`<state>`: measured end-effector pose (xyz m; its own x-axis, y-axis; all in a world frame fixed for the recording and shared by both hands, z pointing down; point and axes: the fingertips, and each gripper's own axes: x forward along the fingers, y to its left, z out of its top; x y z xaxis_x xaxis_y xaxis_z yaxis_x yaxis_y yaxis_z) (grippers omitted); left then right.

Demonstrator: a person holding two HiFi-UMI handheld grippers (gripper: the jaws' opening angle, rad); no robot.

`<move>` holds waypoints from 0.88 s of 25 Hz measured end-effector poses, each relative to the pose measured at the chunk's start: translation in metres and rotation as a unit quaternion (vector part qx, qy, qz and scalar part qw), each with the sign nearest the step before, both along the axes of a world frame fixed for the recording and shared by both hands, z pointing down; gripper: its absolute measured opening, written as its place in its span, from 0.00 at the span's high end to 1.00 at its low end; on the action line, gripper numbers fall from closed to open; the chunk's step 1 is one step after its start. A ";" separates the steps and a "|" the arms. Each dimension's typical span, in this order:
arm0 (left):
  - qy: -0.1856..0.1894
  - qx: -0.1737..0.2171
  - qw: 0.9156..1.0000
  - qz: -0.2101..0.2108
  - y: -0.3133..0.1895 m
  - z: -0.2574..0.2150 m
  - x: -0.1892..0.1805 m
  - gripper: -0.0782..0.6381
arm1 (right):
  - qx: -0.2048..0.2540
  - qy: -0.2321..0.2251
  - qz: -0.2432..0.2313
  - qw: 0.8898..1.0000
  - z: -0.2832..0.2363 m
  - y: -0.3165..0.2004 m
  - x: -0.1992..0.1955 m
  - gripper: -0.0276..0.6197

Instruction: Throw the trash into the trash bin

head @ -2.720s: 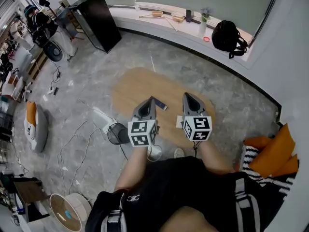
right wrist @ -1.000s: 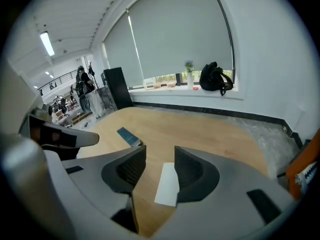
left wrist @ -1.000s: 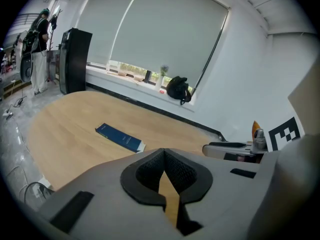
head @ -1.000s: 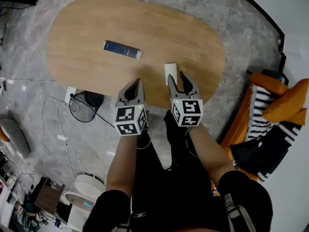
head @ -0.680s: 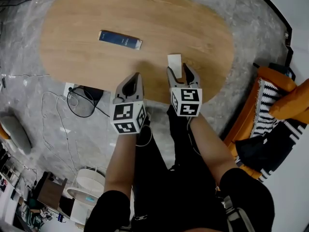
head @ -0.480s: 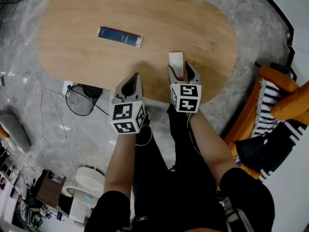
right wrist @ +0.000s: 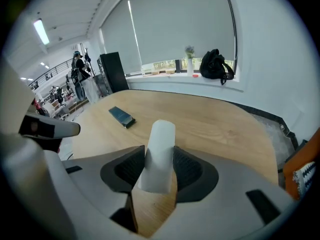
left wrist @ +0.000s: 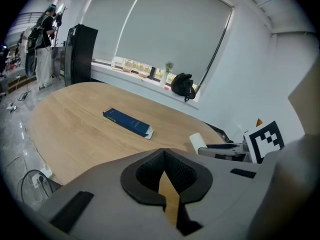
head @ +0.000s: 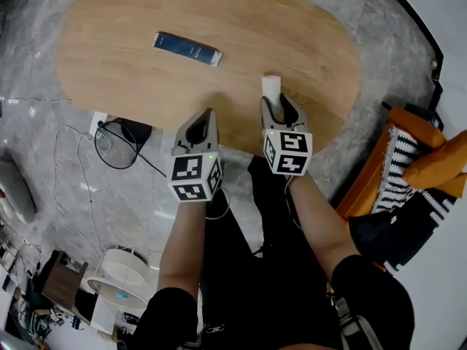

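Note:
A white paper roll (head: 271, 87) lies on the oval wooden table (head: 146, 13) near its front edge. My right gripper (head: 277, 102) has come down over the roll's near end; its jaws have just been closing, and both pads touch the roll (right wrist: 160, 149) between them. A flat dark blue box (head: 188, 48) lies further back on the left (right wrist: 122, 116). My left gripper (head: 206, 115) hovers at the table's front edge, shut and empty (left wrist: 164, 156). A round black bin (head: 120, 146) stands on the floor by the table's left front edge.
An orange cushion and striped fabric (head: 430, 166) sit to the right of the table. Cables and a power strip (head: 98, 122) lie on the floor by the bin. A black backpack (left wrist: 182, 85) rests on the window sill behind the table.
Both grippers have sunk toward the table. The right gripper has slid forward, so the white roll that lay ahead of its tips now sits between its fingers.

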<state>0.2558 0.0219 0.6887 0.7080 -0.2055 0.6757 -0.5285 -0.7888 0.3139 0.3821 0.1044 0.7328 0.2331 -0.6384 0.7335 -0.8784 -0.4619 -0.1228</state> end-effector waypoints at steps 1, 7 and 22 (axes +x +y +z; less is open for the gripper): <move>0.004 0.000 1.000 -0.007 -0.001 -0.002 -0.002 0.88 | 0.009 0.005 -0.002 1.000 -0.009 -0.002 0.000 0.67; 0.022 0.005 0.999 -0.050 -0.012 -0.017 -0.018 0.88 | 0.050 0.018 -0.032 0.998 -0.051 -0.024 -0.010 0.68; 0.033 0.018 0.983 -0.182 -0.065 -0.043 -0.174 0.88 | 0.099 0.007 -0.177 0.979 -0.100 -0.123 -0.168 0.68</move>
